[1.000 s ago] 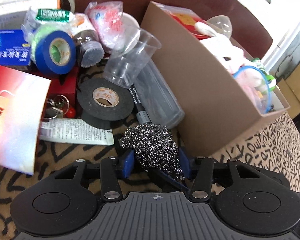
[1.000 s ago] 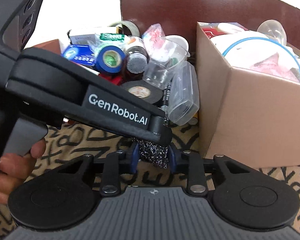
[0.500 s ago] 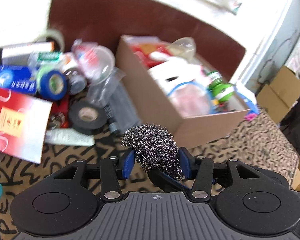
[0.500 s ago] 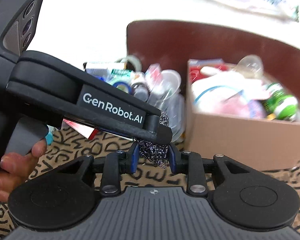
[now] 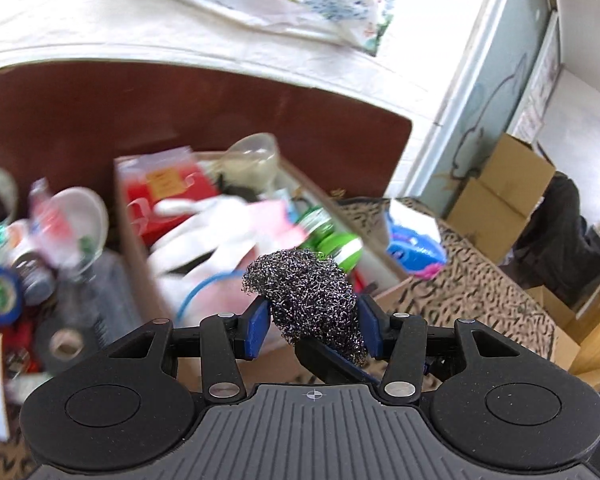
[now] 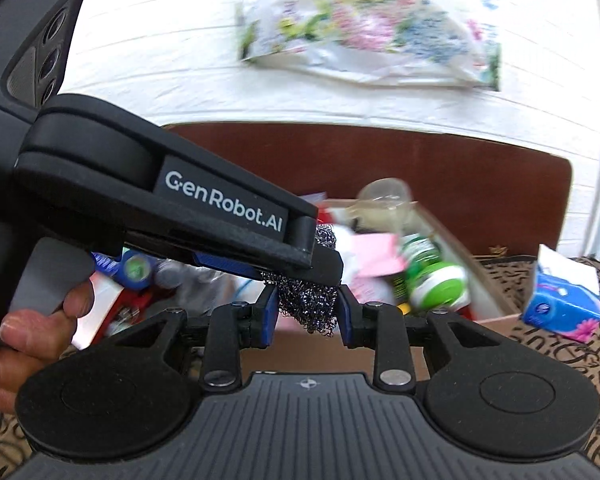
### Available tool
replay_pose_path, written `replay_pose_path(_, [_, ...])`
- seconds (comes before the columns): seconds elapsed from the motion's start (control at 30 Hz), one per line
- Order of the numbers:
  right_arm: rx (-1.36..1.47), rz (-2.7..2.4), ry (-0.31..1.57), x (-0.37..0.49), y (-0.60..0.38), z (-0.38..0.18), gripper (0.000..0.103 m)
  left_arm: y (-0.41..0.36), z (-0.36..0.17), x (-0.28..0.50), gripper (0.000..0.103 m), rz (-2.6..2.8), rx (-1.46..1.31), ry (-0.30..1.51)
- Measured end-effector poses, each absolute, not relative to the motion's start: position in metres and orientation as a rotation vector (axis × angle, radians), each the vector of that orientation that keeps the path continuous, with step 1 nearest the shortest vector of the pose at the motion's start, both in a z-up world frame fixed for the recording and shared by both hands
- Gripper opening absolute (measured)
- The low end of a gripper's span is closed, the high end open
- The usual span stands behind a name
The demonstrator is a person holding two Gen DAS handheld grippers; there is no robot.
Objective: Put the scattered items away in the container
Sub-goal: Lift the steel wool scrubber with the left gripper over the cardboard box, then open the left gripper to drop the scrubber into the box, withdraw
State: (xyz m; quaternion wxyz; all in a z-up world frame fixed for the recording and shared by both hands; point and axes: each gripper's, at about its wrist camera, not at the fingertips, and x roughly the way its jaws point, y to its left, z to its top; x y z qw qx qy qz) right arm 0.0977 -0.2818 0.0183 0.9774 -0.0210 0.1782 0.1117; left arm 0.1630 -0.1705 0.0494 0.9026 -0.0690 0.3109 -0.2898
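Note:
A steel wool scrubber (image 5: 308, 300) is gripped by both grippers at once. My left gripper (image 5: 310, 326) is shut on it, and my right gripper (image 6: 308, 312) is shut on the same scrubber (image 6: 310, 306) from below the left gripper's body (image 6: 160, 208). The scrubber hangs in the air in front of and above the near wall of the cardboard box (image 5: 132, 236), which holds a white plush toy (image 5: 204, 236), a green bottle (image 5: 336, 240) and a red packet (image 5: 168, 188). The box also shows in the right wrist view (image 6: 488, 304).
Left of the box lie blue tape (image 5: 0, 292), black tape (image 5: 64, 340), clear cups (image 5: 76, 220) and a dark jar (image 5: 32, 276). A blue tissue pack (image 6: 564, 300) sits right of the box. A brown headboard (image 5: 180, 116) is behind. Cardboard boxes (image 5: 500, 188) stand at the far right.
Both grippers have lifted the steel wool scrubber up from the patterned cloth and carried it higher and toward the box, so that the box's inside shows beyond it.

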Motion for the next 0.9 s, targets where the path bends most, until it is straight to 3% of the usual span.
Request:
replay_pose_path(0.43, [0.01,0.14,0.384,0.155,-0.324,-0.005,0.036,-0.227,0.026,0.232,0.05,-0.644,-0.097,0.676])
replay_pose_path(0.53, [0.018,0.141,0.399,0.167,-0.329,-0.012,0.04,-0.232,0.018,0.24,0.056,-0.636,-0.082,0.682])
replay_pose_path(0.57, [0.017,0.143,0.404,0.169,-0.329,-0.015,0.043,-0.233,0.016,0.243,0.068,-0.633,-0.079,0.681])
replay_pose_path(0.63, [0.01,0.147,0.413,0.173,-0.33,-0.02,0.048,-0.233,0.013,0.245,0.074,-0.617,-0.07,0.675])
replay_pose_path(0.7, [0.006,0.146,0.414,0.173,-0.33,-0.024,0.065,-0.232,0.012,0.244,0.092,-0.615,-0.067,0.666])
replay_pose_path(0.9, [0.001,0.131,0.394,0.162,-0.332,-0.023,0.093,-0.225,0.019,0.227,0.103,-0.582,-0.022,0.605])
